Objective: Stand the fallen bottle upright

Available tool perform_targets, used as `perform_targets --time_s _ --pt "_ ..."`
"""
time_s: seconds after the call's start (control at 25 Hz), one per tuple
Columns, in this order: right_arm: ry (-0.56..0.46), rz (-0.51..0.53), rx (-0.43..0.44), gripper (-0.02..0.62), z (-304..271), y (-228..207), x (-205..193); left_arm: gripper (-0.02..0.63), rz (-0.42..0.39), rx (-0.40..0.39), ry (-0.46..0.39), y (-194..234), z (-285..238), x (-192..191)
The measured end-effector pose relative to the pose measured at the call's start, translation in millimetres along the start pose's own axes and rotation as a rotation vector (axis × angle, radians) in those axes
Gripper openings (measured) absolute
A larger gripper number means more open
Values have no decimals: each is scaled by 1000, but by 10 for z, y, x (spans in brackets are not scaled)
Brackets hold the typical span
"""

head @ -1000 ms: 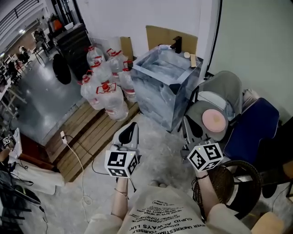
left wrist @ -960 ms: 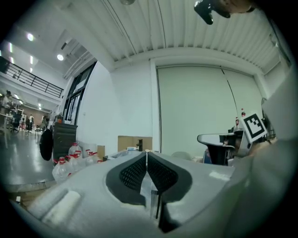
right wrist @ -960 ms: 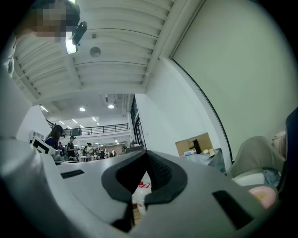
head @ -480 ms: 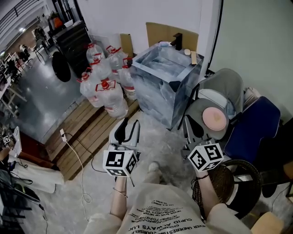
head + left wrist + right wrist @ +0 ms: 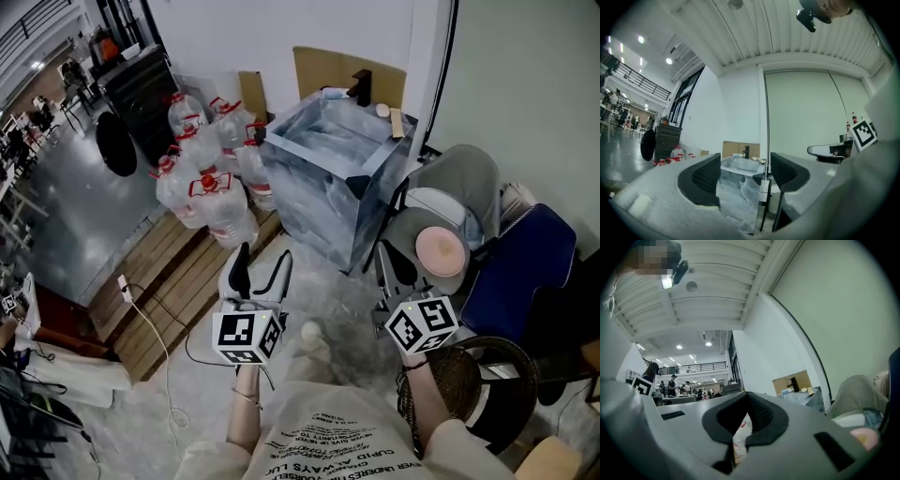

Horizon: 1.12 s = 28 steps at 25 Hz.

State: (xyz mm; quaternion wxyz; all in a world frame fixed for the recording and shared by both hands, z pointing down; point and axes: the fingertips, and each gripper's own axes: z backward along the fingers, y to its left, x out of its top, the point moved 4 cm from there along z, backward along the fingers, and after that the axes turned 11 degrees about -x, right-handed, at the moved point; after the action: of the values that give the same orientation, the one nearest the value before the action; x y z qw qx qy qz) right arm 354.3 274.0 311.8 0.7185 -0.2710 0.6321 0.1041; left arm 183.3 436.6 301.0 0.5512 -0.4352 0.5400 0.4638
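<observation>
Several large clear water jugs with red caps (image 5: 208, 187) stand bunched on a wooden pallet (image 5: 173, 272); I cannot tell whether any of them lies on its side. My left gripper (image 5: 261, 267) hangs short of the nearest jug, its jaws opening with nothing between them. The left gripper view shows those jaws (image 5: 743, 176) wide apart, with the jugs (image 5: 675, 153) far off at the left. My right gripper (image 5: 392, 267) is to the right, fingers together and holding nothing. Through the slit under its touching tips (image 5: 747, 397) a clear jug (image 5: 739, 437) shows.
A plastic-wrapped sink unit (image 5: 328, 155) with a black tap stands straight ahead. Grey chairs (image 5: 450, 183), a pink round cushion (image 5: 439, 246) and a blue seat (image 5: 520, 267) crowd the right; a wicker basket (image 5: 483, 375) sits lower right. A white cable (image 5: 155, 328) crosses the floor.
The left gripper's jaws went from shut to wide apart. The person stepped forward, a shoe coming into view, and the jugs slid slightly left in the head view.
</observation>
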Motion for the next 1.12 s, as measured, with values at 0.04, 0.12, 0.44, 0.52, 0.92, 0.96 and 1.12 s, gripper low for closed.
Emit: perform_targets --time_s 0.04,0.12,0.44,0.52,0.92,0.96,1.12 --pt "6 5 -1 5 -92 -14 -7 319 1 1 -1 64 -68 -7" --pt "14 12 -5 5 -298 -44 -26 319 0 1 1 203 -226 -25" --pt "33 0 -54 5 -1224 -195 -121 319 27 -24 26 877 -987 -151" --pt "34 -1 -71 5 -1451 -237 -124 319 35 -39 32 1036 -1190 -174" --pt "36 8 -145 5 -2225 -306 -169 319 69 -135 54 1592 -2011 -276" --pt "38 9 -152 5 -2261 -317 -179 319 71 -146 56 1608 -2060 -288" --pt "47 4 -171 5 -2397 -376 -242 319 74 -192 54 1630 -2212 -336"
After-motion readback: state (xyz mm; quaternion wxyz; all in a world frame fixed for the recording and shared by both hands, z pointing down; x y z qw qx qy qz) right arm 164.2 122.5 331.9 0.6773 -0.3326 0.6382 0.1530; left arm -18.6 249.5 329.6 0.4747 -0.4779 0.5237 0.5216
